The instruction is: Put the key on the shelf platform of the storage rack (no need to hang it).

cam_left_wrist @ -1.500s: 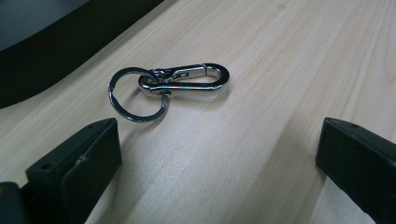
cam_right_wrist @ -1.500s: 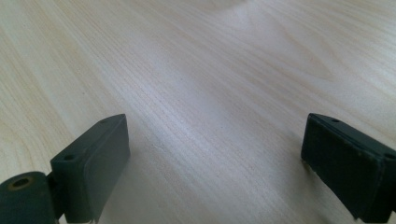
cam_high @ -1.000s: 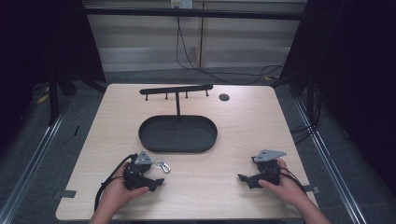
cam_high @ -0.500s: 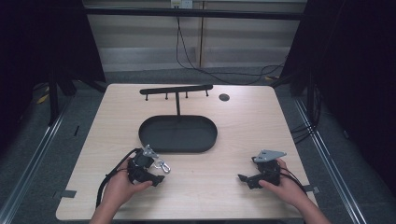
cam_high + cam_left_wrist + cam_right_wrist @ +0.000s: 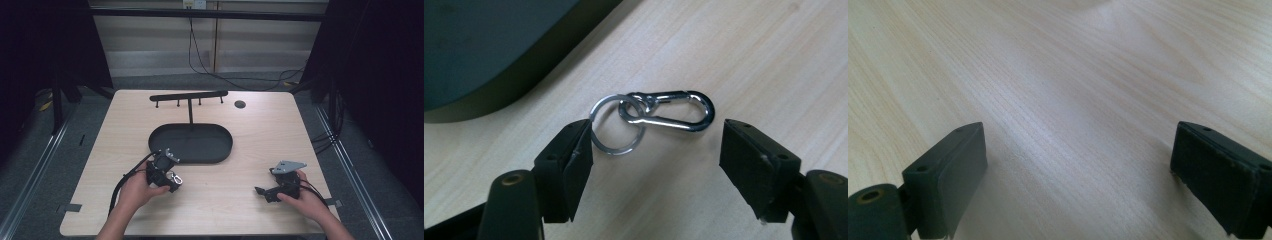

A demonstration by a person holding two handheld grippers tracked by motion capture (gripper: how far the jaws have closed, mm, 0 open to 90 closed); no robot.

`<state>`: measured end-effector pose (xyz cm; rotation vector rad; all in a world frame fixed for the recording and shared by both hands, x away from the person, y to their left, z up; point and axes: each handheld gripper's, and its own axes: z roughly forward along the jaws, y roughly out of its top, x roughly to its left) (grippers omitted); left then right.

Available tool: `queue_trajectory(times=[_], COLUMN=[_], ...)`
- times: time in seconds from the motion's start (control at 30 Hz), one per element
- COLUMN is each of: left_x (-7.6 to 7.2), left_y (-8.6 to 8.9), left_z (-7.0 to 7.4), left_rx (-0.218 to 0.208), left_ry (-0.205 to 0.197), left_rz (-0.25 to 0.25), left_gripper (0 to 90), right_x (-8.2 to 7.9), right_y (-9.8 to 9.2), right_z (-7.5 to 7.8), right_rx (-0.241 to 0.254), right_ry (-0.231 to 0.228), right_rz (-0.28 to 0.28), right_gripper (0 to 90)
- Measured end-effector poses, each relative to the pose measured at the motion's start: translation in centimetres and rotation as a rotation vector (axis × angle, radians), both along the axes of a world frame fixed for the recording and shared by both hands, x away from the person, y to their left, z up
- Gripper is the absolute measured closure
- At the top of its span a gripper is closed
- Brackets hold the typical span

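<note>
A silver carabiner (image 5: 669,111) clipped to a key ring (image 5: 618,125) lies flat on the wooden table. It sits between the two jaw tips of my left gripper (image 5: 654,150), and the ring's edge is right at the left pad (image 5: 574,165). The jaws have just been closing but stand wide, and the pads do not press on the metal. From above, the left gripper (image 5: 171,179) hovers over the carabiner (image 5: 175,178), just in front of the black oval tray (image 5: 200,142). My right gripper (image 5: 262,192) rests on the table at the front right, open over bare wood (image 5: 1078,165).
Behind the tray, a black rack with small hooks (image 5: 189,95) stands on a post. A round hole (image 5: 240,104) sits in the table's far right part. Cables trail from both grippers toward the front edge.
My left gripper has moved right and slightly forward, over the carabiner that lay beside it, and its jaws have narrowed a little. The right gripper has stayed put.
</note>
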<state>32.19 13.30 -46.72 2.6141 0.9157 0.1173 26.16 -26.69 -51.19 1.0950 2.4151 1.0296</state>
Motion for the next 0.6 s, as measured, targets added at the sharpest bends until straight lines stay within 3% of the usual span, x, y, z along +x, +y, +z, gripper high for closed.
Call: queue_trajectory(times=[0.23,0.6], left_x=[0.8,0.8], left_y=[-0.8,-2.0], left_z=[0.0,-0.4], left_rx=[-0.003,0.007], left_ry=[0.012,0.058], left_rz=[-0.008,-0.042], left_gripper=[28.1,37.0], right_x=[0.0,0.0], right_y=[0.0,0.0], right_z=[0.0,0.0], right_rx=[0.001,0.0], right_ry=[0.0,0.0], right_rz=[-0.001,0.0], right_gripper=[7.3,7.3])
